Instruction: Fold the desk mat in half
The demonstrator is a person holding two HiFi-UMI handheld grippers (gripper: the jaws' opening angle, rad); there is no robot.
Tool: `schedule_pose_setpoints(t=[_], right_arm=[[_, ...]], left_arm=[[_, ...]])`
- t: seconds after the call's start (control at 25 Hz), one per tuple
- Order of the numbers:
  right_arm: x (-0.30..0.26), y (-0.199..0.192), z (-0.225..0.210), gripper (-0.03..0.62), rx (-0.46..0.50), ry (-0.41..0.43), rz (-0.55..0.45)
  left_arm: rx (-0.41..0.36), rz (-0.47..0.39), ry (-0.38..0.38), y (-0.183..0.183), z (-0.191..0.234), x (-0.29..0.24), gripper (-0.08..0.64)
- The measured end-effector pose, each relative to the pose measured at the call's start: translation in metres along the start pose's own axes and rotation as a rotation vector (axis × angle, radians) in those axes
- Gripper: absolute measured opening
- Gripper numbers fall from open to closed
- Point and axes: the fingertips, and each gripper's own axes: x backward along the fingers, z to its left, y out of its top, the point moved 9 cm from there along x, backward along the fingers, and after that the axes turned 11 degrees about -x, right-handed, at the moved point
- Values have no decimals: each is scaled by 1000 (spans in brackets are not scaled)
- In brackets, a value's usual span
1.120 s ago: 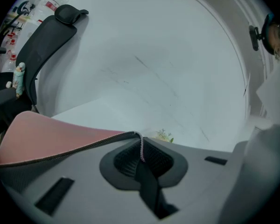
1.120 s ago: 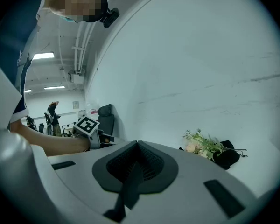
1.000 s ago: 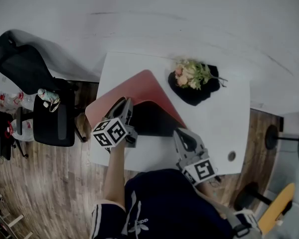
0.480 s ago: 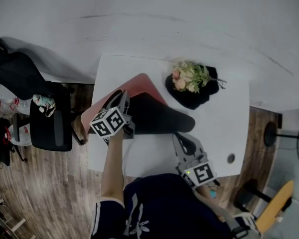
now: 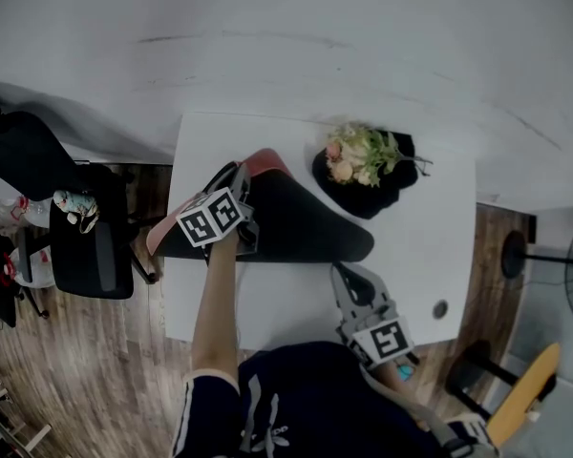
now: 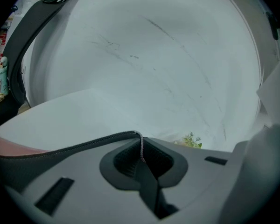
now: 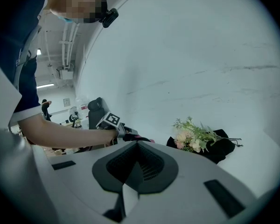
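The soft pink-and-black desk mat [image 5: 301,225] drapes limply (probably light), best held at its stitched edge, where the left gripper [image 6: 141,149] has its jaws pinched; the right gripper [image 7: 136,158] has its jaws closed, empty.

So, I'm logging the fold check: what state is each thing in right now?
Mat, folded over, black side up, pink rim showing.
Left hand-held gripper, shut on the mat's edge.
Right hand-held gripper, shut, empty.
Flowers, lying on a black cloth.
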Motion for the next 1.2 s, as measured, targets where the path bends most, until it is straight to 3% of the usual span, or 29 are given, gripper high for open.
schedule_pose_setpoints(t=[0.68, 0.96, 1.2], right_arm=[[-8, -3, -11, 3, -22, -10, 29], [-8, -3, -10, 3, -19, -6, 35], [-8, -3, -9, 3, -15, 1, 31]], left_arm=[[26, 38, 30, 9, 2, -30, 32], [-1, 6, -50, 5, -5, -29, 179], [-13, 14, -43, 0, -4, -27, 183]])
